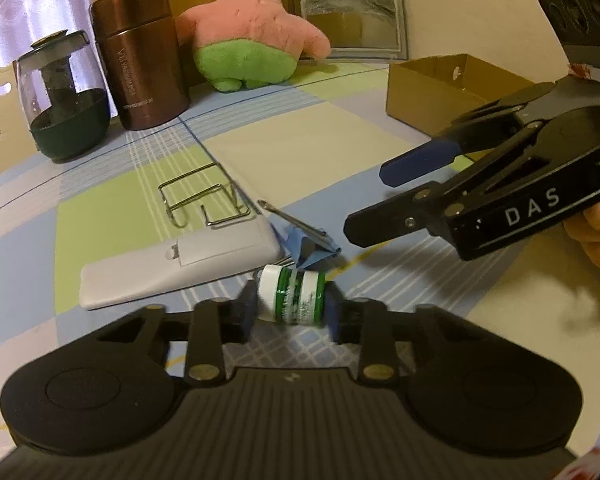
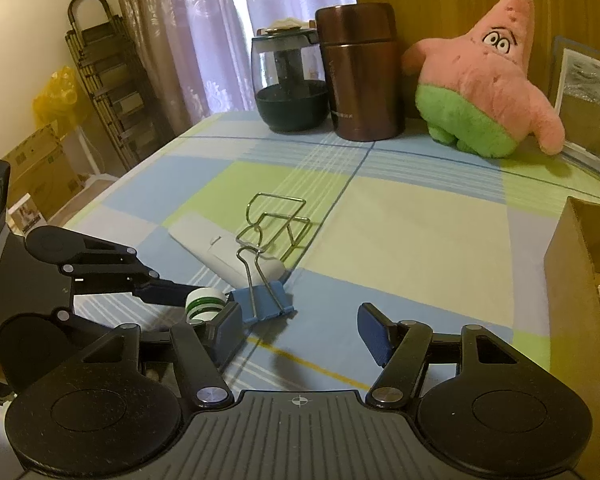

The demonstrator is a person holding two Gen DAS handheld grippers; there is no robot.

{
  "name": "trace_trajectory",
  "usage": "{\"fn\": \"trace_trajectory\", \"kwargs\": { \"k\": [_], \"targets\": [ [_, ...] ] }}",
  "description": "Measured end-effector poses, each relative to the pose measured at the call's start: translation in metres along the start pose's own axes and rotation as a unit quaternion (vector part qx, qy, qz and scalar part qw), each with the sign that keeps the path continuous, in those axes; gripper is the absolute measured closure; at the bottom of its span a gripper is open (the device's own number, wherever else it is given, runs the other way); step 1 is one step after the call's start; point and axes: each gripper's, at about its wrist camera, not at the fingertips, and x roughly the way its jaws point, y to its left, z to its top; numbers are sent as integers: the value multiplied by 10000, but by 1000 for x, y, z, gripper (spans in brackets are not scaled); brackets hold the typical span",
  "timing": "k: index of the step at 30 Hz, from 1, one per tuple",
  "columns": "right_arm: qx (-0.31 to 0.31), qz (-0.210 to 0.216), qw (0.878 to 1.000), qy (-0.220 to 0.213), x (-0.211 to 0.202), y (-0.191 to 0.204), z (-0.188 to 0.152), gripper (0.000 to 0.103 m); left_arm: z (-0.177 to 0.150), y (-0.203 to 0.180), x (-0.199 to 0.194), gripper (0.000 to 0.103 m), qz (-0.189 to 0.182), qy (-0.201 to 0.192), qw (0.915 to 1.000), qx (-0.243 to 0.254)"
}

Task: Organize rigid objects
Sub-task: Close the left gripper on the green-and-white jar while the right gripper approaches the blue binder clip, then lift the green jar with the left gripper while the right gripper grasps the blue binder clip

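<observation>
Green-and-white jar point(image 1: 293, 296) lies on its side on the checked tablecloth point(image 1: 100, 208), clamped between the blue pads of the left gripper point(image 1: 292, 306); its label print is too blurred to read. Just beyond it sits a blue binder clip point(image 2: 262, 304), touching a white case point(image 1: 180, 266). The right gripper point(image 2: 300, 330) hangs with jaws parted, gripping nothing, "DAS" printed on its body.

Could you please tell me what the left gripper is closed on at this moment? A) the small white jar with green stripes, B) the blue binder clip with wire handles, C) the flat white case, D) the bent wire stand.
A: the left gripper has its blue pads pressed on both sides of the small white jar with green stripes, with the blue binder clip just beyond it.
</observation>
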Motion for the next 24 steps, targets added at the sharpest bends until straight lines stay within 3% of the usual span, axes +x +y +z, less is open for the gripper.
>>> {"fn": "trace_trajectory", "kwargs": {
  "k": [11,17,24],
  "targets": [
    [-271,257,9993,87,16,7,1,41,-1,22,-16,76,337,55,9991,-270],
    [-1010,457,9937,145,24,25,-1,42,-7,27,-18,76,372,158,9988,-280],
    [-1877,273,9814,307,40,37,-9,45,-9,29,-19,76,375,173,9986,-337]
  ]
}}
